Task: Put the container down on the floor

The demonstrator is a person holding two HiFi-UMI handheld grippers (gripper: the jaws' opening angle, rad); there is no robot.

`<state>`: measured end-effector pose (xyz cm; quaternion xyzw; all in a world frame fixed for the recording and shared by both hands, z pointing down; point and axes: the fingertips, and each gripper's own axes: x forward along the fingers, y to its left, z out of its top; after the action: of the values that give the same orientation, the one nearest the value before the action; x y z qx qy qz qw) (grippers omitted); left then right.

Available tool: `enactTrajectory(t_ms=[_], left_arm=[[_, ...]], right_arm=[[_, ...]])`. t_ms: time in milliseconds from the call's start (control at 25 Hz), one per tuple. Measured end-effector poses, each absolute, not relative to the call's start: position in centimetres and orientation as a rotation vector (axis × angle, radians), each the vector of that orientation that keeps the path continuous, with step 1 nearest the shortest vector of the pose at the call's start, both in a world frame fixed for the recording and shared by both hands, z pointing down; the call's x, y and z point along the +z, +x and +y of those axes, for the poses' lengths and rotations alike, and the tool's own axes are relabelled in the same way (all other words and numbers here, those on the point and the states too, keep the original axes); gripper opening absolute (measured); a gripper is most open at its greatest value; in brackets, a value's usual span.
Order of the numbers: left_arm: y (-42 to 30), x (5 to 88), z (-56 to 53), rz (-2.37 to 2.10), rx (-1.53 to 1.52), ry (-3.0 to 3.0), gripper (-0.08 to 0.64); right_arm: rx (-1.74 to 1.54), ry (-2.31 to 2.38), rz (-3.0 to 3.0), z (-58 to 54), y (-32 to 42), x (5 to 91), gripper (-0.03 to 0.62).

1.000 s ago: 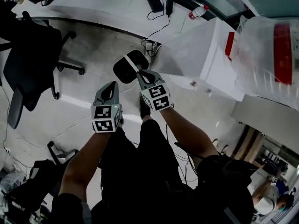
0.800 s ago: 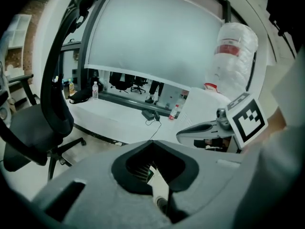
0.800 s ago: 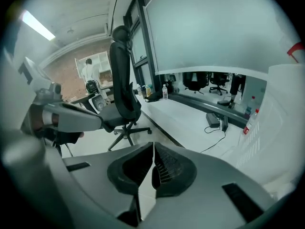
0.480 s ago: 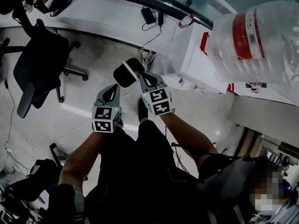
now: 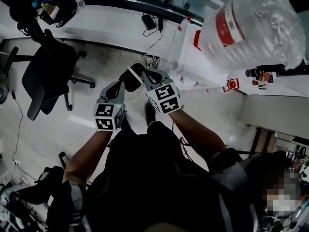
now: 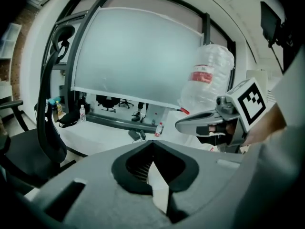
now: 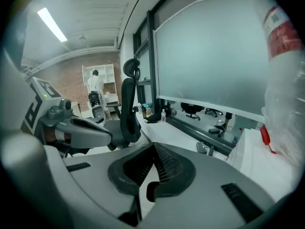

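The container is a big clear water jug point(image 5: 251, 28) with a red label, standing on a white cabinet point(image 5: 190, 62) at the upper right of the head view. It also shows in the left gripper view point(image 6: 207, 80) and at the right edge of the right gripper view point(image 7: 286, 80). My left gripper point(image 5: 118, 85) and right gripper point(image 5: 145, 74) hang side by side over the floor, left of the cabinet and well apart from the jug. Both are shut with nothing in them. A dark rounded shape point(image 5: 131, 77) lies just past their tips; I cannot tell what it is.
A black office chair point(image 5: 48, 76) stands on the left. A white desk point(image 5: 111, 23) runs along the back, with a power adapter point(image 5: 147, 21), cables and a small bottle point(image 5: 182, 24). Dark bags point(image 5: 43, 187) lie at the lower left. A person point(image 7: 95, 82) stands far off.
Both grippers have come up toward the camera, still side by side. The head view has swung, so the jug now shows whole and further left.
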<state>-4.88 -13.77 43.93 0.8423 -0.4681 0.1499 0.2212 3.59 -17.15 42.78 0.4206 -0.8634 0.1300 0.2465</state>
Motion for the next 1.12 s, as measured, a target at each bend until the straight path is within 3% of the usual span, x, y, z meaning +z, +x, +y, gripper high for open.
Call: enactTrajectory(t_ms=[440,1120], left_arm=[[-4.0,35.7,-12.3,-1.301,0.231,2.472,0.006],[-4.8,32.2,-12.6,-1.373,0.165,2.434,0.006]], right_arm=[[0.32,1.197,-2.427,-16.5,5.3,35.2,0.008],[0.384,1.325,-2.586,-16.2,6.9,29.0,0.008]])
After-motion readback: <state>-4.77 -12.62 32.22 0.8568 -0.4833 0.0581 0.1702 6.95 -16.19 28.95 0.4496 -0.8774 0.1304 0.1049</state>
